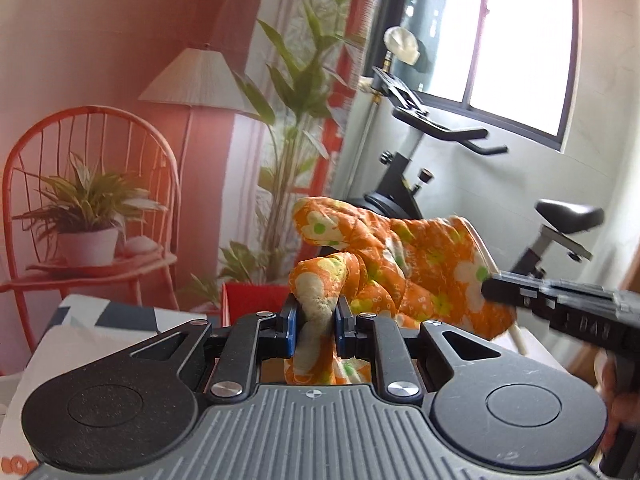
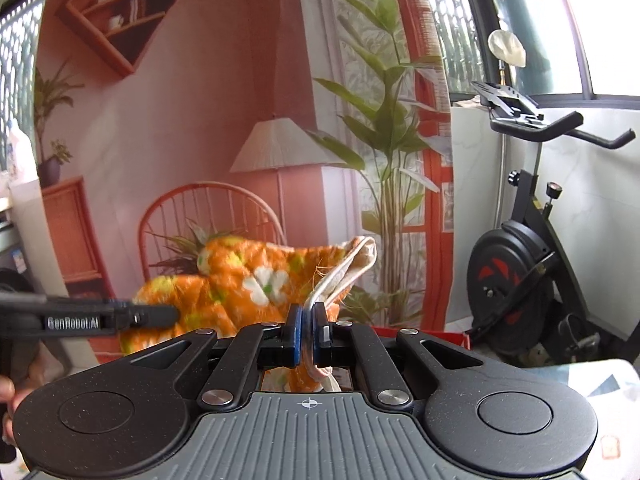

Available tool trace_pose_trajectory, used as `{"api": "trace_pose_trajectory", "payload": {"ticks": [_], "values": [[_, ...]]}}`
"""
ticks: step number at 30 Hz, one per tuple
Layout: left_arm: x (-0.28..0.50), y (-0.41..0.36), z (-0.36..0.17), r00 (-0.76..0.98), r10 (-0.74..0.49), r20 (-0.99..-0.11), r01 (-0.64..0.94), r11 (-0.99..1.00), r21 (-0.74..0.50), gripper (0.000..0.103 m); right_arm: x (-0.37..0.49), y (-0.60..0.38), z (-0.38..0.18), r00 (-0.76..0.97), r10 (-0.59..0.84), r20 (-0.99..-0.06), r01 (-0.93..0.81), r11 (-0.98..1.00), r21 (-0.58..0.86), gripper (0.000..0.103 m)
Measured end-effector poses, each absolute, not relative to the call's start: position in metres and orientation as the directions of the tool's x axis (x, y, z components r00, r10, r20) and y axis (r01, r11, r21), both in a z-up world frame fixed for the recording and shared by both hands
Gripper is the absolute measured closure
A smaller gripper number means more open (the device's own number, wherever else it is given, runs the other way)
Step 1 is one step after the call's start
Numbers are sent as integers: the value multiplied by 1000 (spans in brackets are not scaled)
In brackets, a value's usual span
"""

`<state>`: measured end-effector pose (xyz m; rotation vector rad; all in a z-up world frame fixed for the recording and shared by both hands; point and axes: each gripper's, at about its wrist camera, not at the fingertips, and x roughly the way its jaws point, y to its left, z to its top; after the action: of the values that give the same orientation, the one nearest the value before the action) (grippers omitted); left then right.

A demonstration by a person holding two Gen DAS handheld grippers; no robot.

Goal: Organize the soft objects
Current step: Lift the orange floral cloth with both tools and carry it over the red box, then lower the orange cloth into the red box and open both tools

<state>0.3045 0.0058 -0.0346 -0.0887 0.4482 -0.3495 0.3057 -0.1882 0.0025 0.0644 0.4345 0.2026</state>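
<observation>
An orange quilted oven mitt with white and yellow flowers (image 1: 404,272) hangs in the air between both grippers. My left gripper (image 1: 316,320) is shut on its thumb part. The right gripper reaches in from the right in the left wrist view (image 1: 504,290), at the mitt's cuff. In the right wrist view my right gripper (image 2: 307,326) is shut on the mitt's white-edged cuff (image 2: 344,276), and the mitt (image 2: 240,284) stretches to the left, where the left gripper (image 2: 160,315) holds its other end.
A patterned cushion or cloth (image 1: 92,320) lies below left. A black exercise bike (image 2: 528,248) stands at the right by a window. Behind is a printed backdrop of a red chair (image 1: 88,184), lamp and plants. A red box (image 1: 252,296) sits low behind the mitt.
</observation>
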Motion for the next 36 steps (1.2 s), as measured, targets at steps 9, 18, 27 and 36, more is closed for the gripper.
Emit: {"api": "trace_pose_trajectory", "payload": {"ticks": [9, 18, 27, 36], "values": [[357, -16, -47, 830, -303, -467, 291, 951, -100, 85, 353, -190, -30, 865, 137, -482, -127, 990, 53, 98], [389, -24, -94, 718, -300, -628, 333, 940, -68, 84, 375, -200, -83, 779, 116, -617, -67, 993, 101, 98], [398, -27, -112, 653, -301, -695, 364, 930, -61, 84, 379, -199, -107, 726, 101, -680, -36, 993, 109, 98], [396, -23, -107, 652, -312, -691, 356, 931, -84, 54, 367, -194, -110, 713, 51, -699, -5, 998, 67, 80]]}}
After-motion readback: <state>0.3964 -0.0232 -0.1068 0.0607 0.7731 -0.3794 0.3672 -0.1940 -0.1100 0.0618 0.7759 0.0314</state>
